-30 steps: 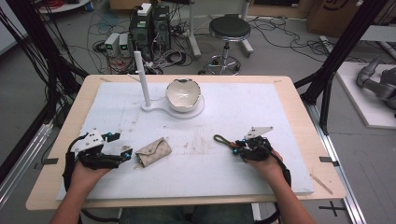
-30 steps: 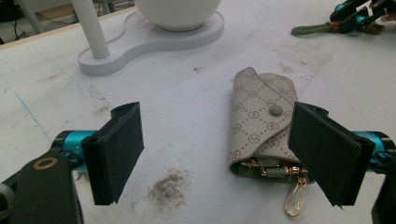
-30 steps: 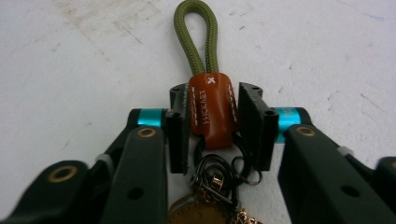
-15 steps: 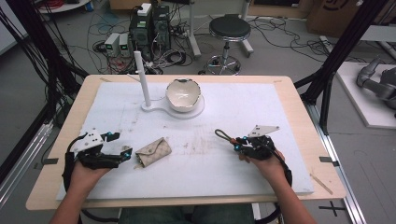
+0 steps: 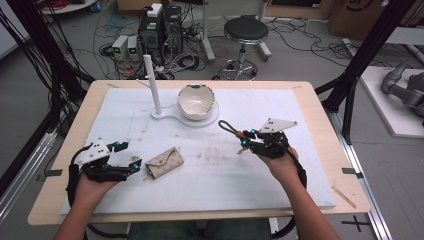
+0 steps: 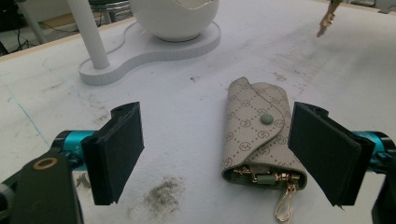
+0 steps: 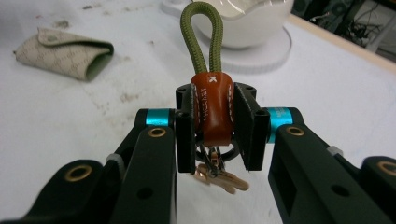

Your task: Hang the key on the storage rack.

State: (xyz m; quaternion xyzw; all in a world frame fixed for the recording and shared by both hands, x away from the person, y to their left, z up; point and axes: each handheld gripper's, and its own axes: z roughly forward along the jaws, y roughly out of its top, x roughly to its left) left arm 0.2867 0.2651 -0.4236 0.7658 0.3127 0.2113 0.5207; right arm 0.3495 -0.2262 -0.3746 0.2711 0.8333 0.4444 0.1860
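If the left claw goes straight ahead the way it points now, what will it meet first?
Most likely the beige key pouch. It lies just ahead of the open left claw, close to one jaw and off-centre in the gap. The white stand base lies farther on, though depth is hard to judge.

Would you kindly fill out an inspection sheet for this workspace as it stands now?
Surface: white mat on a wooden table, smudged with grey dirt.
Job's things: keyring strap with orange leather band and green cord loop; beige key pouch lying flat, snap closed.
Clutter: white stand with post and egg-shaped bowl.
Grippers: right gripper shut on the strap's band; left gripper open, jaws either side of the pouch.
Cables: tangled on the floor behind the table.
Surroundings: stool, computer boxes.
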